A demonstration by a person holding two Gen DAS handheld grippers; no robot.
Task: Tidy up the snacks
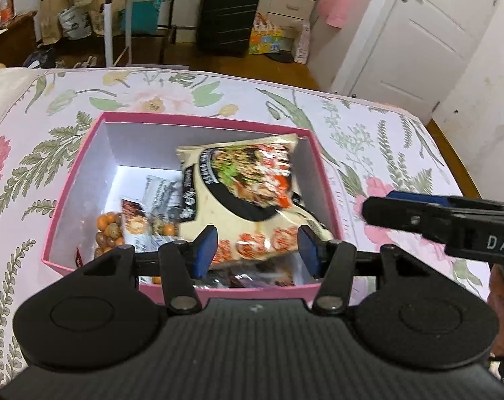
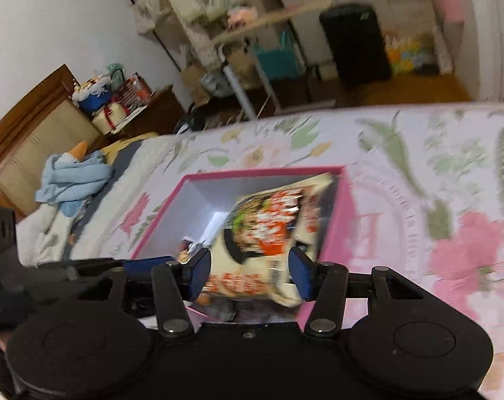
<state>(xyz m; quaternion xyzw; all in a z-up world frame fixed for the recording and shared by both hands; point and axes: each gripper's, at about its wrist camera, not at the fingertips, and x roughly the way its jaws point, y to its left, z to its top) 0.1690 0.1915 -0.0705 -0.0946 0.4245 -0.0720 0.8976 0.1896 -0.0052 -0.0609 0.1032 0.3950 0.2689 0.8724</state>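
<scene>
Both cams ride the hand-held grippers, looking fwd & down along the fingers. Left wrist cam sits close over the pink box [image 1: 198, 295] near edge, facing the door side of the room. Right wrist cam is just as close, rolled, blurred. Shared: box, noodle packet [image 1: 248, 180], floral bedspread [image 1: 378, 140], black suitcase [image 1: 227, 16].

Noodle packet [image 1: 252, 186] tilted inside pink box [image 1: 85, 153] on floral bedsheet [image 1: 368, 126], left gripper [image 1: 256, 250] jaws apart above it.
</scene>
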